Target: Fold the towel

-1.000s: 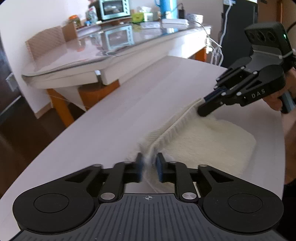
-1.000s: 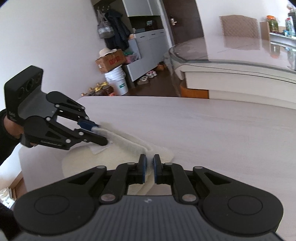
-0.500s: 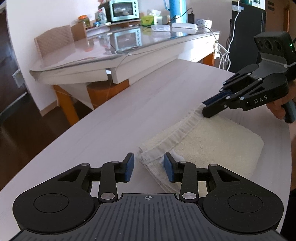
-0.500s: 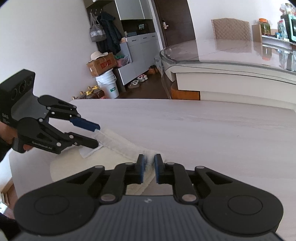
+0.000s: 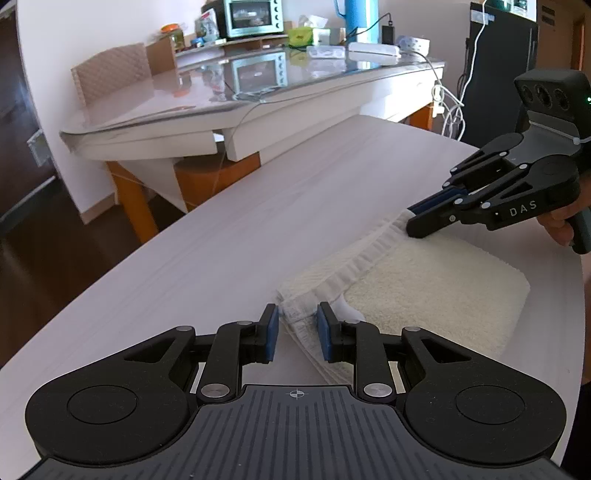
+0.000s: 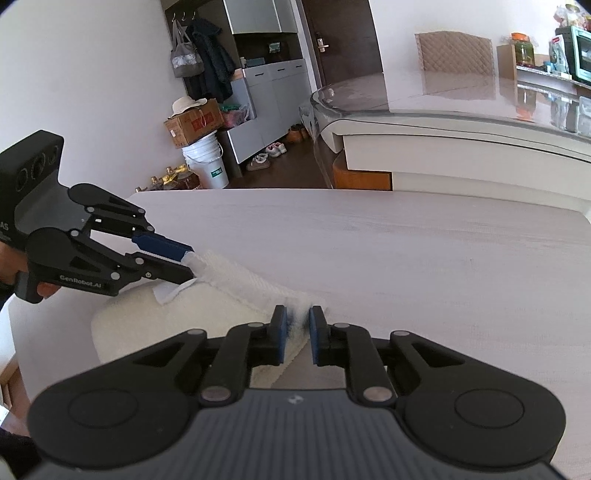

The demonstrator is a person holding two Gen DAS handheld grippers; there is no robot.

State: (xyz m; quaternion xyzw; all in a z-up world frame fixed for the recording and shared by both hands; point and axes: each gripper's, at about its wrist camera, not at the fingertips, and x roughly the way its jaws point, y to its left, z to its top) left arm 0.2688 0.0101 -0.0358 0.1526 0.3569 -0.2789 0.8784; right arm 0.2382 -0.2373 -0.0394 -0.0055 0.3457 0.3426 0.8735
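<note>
A cream towel (image 5: 424, 288) lies folded on the pale table (image 5: 221, 258), its hemmed edge running between my two grippers. My left gripper (image 5: 297, 332) straddles the near corner of that hem. Its jaws are closing, with the corner between the pads and a little slack still showing. In the right wrist view the left gripper (image 6: 190, 264) shows the towel's corner at its tips and a white label hanging below. My right gripper (image 6: 297, 332) is shut on the other hem corner of the towel (image 6: 177, 321). From the left wrist view, the right gripper (image 5: 408, 223) pinches it low over the table.
A glass-topped table (image 5: 258, 99) with a toaster oven (image 5: 255, 16), a blue kettle and cables stands behind. Past the table's far edge are a cabinet (image 6: 273, 96), a cardboard box (image 6: 194, 123), a white bucket (image 6: 207, 162) and shoes. The table's rim curves close by the towel's right side.
The towel's hem, held raised and taut a second ago, now lies flat on the table. The left jaws let go, spread wide, then narrowed again around the corner. The right gripper stayed shut.
</note>
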